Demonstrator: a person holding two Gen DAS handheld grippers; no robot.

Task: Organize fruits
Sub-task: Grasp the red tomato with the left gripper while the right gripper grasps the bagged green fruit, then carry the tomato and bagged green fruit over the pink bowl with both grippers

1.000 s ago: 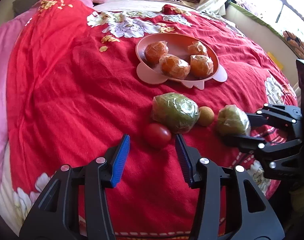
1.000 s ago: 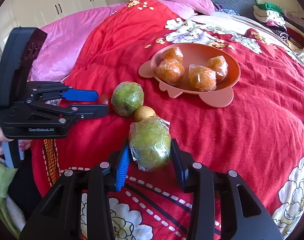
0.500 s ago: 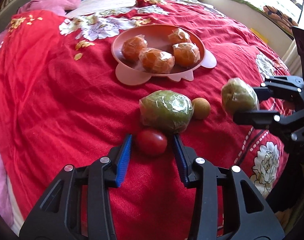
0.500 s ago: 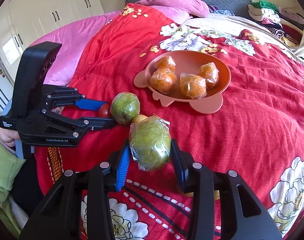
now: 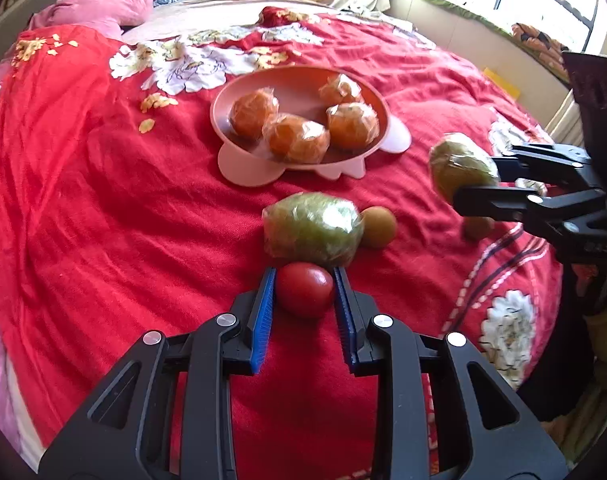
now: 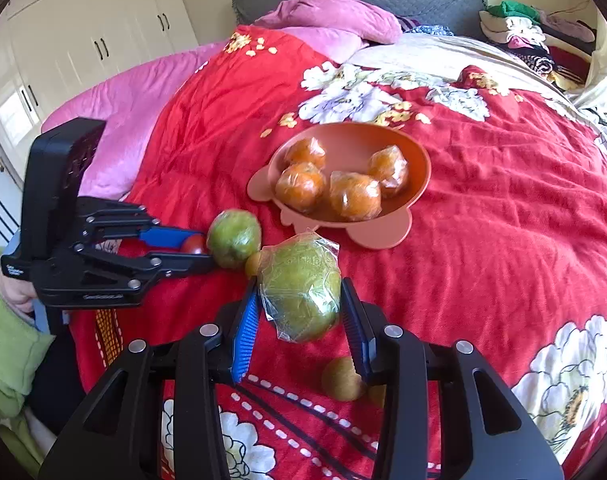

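Left gripper (image 5: 304, 286): blue pads touching both sides of a red tomato (image 5: 305, 289), which rests on the red floral bedspread (image 5: 103, 200) near its front edge.

Wrapped green fruit (image 5: 312, 229): on the bedspread just beyond the tomato, touching it, with a small brown round fruit (image 5: 378, 227) against its right side.

Pink bowl (image 5: 299, 85): further back toward the bedspread's middle, holding four wrapped oranges (image 5: 296, 138).

Right gripper (image 6: 300, 300): closed on a second wrapped green fruit (image 6: 301, 292) (plastic crinkled around it), held clear above the bedspread, right of the resting fruits.

Another small brown fruit (image 6: 342, 379): on the bedspread below the right gripper, near the front edge.
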